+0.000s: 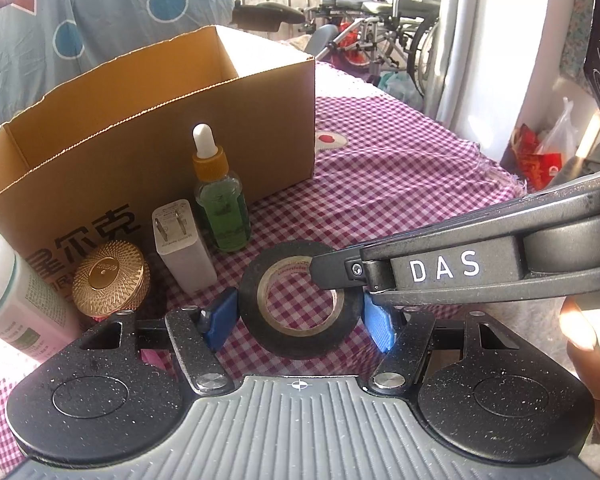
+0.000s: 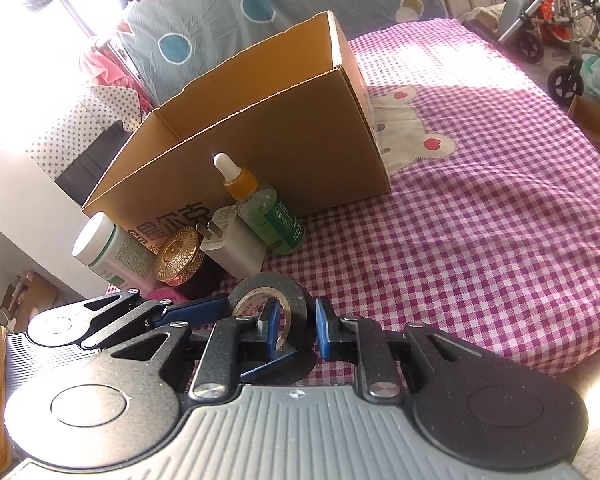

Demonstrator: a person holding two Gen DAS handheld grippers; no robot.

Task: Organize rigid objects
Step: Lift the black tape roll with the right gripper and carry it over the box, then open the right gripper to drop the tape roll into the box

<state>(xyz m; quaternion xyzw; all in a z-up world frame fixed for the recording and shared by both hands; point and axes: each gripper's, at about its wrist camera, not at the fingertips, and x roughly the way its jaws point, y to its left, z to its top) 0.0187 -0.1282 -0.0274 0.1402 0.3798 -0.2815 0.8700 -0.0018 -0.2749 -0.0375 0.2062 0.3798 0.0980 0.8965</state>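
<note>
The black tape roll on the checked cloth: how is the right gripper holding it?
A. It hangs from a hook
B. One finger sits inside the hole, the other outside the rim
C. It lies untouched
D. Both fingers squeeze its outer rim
B: in the right wrist view the right gripper pinches the wall of the tape roll, one blue finger through the hole and one outside.

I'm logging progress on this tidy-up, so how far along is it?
Early. Nothing shows inside the cardboard box, though its floor is hidden. In hand: the right gripper pinches the wall of the black tape roll, one finger through its hole; the left gripper straddles it. Left outside the box: dropper bottle, white charger, gold-lidded jar and white bottle.
</note>
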